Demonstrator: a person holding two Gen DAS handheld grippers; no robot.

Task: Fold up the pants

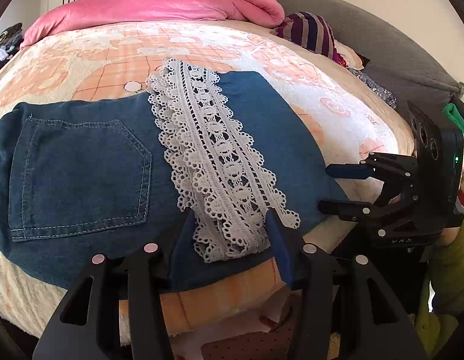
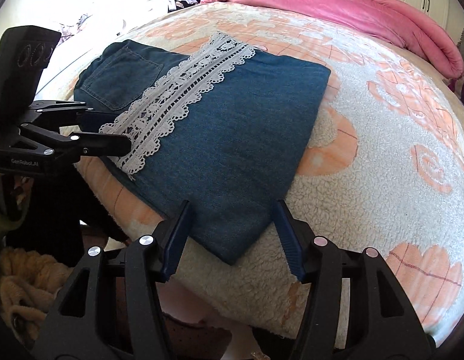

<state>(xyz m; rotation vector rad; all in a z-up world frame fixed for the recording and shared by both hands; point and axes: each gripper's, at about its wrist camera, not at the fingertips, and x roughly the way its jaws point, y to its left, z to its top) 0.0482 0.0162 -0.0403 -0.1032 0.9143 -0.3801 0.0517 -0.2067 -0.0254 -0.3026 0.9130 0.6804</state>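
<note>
Folded, the blue denim pants (image 2: 232,138) with white lace trim (image 1: 219,162) lie on the peach-patterned fleece bed (image 2: 382,156). Both the left gripper (image 1: 228,231) and right gripper (image 2: 232,225) hold their fingers apart, gripping nothing.

The pants (image 1: 81,165) run off the left edge; the lace strip's (image 1: 219,162) near end hides their hem.

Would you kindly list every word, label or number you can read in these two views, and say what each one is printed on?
"GenRobot.AI": on the black body of the left tool, seen in the right wrist view.
About three pale letters on the underside of the right tool, seen in the left wrist view: upside down and too blurred to read.
Nothing readable on the jeans, the blanket or the pink quilt.
</note>
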